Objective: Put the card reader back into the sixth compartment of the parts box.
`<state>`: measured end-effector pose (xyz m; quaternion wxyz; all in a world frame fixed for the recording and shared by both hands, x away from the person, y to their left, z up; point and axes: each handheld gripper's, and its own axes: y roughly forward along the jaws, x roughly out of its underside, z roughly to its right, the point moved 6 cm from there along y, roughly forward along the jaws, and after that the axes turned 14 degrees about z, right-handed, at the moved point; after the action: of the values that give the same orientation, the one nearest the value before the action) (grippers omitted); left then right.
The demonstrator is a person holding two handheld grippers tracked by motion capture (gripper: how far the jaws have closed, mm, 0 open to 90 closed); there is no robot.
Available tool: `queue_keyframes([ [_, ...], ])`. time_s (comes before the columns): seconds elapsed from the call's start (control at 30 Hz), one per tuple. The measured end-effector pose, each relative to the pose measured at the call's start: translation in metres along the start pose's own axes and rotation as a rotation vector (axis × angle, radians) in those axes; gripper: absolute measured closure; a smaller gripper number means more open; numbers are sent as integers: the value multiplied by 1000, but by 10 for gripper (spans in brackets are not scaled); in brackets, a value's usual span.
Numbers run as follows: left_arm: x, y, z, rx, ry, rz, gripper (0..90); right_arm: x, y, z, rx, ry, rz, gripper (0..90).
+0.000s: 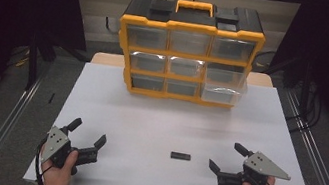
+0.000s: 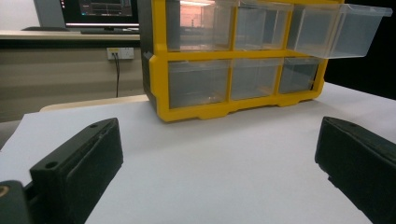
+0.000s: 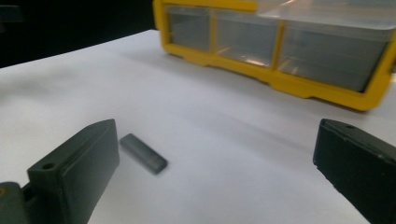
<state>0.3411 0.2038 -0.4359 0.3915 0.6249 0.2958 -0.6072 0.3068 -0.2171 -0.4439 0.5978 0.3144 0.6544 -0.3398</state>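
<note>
A yellow and black drawer cabinet (image 1: 188, 51) stands at the back of the white table (image 1: 147, 120), with clear drawers in three rows. Its middle-right drawer (image 1: 225, 82) is pulled out, seen also as the drawer (image 2: 338, 30) in the left gripper view. A small dark flat bar (image 1: 180, 156) lies on the table near the front, right of centre, and shows as the bar (image 3: 143, 152) just beside the right gripper's left jaw. My left gripper (image 1: 88, 133) rests at the front left, open and empty. My right gripper (image 1: 228, 156) is open at the front right, apart from the bar.
The cabinet (image 2: 233, 60) stands ahead of the left gripper (image 2: 215, 158) across bare white table. Metal rails (image 1: 11, 117) run along both sides of the table. A monitor (image 2: 100, 11) and wall socket (image 2: 120, 52) stand behind.
</note>
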Motion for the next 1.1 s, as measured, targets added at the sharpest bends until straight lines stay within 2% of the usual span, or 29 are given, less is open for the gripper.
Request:
queue_keyframes([
  [0.03, 0, 0, 0, -1, -1, -1, 10, -2, 3, -1, -25, 1, -20, 0],
  [0.07, 1, 0, 0, 4, -26, -3, 10, -4, 4, -1, -32, -5, -28, 2],
  [0.13, 1, 0, 0, 2, -26, -5, 10, -5, 5, -2, -43, -5, -37, 1],
  [0.23, 1, 1, 0, -1, -18, -3, 10, -4, 9, -4, -88, 9, -82, 6],
  [0.3, 1, 1, 0, -1, -27, 0, 10, -1, 15, -8, -111, 10, -108, 8],
  [0.47, 0, 0, 3, 14, 24, -3, 10, 3, 24, -15, -133, 8, -151, 15],
  [0.57, -1, 0, 4, 21, 10, 3, 10, 2, 30, -17, -138, 12, -166, 14],
  [0.67, -1, 0, 3, 18, 11, 1, 10, 1, 36, -19, -168, 27, -178, 16],
  [0.73, -1, 0, 3, 19, 14, 1, 10, 0, 40, -19, -164, -3, -189, 11],
  [0.77, 0, 0, 4, 20, 11, -1, 10, 0, 45, -19, -178, -13, -201, 12],
  [0.93, 0, 1, 4, 22, 11, -5, 10, 1, 54, -19, -194, -10, -242, 19],
  [0.97, 0, 0, 4, 22, 12, -6, 10, 0, 56, -20, -203, -8, -245, 19],
  [1.0, 0, 1, 4, 20, 9, -5, 10, -1, 59, -23, -233, -13, -268, 55],
  [1.1, 1, 1, 4, 25, 5, -9, 10, -3, 62, -24, -241, -25, -272, 36],
])
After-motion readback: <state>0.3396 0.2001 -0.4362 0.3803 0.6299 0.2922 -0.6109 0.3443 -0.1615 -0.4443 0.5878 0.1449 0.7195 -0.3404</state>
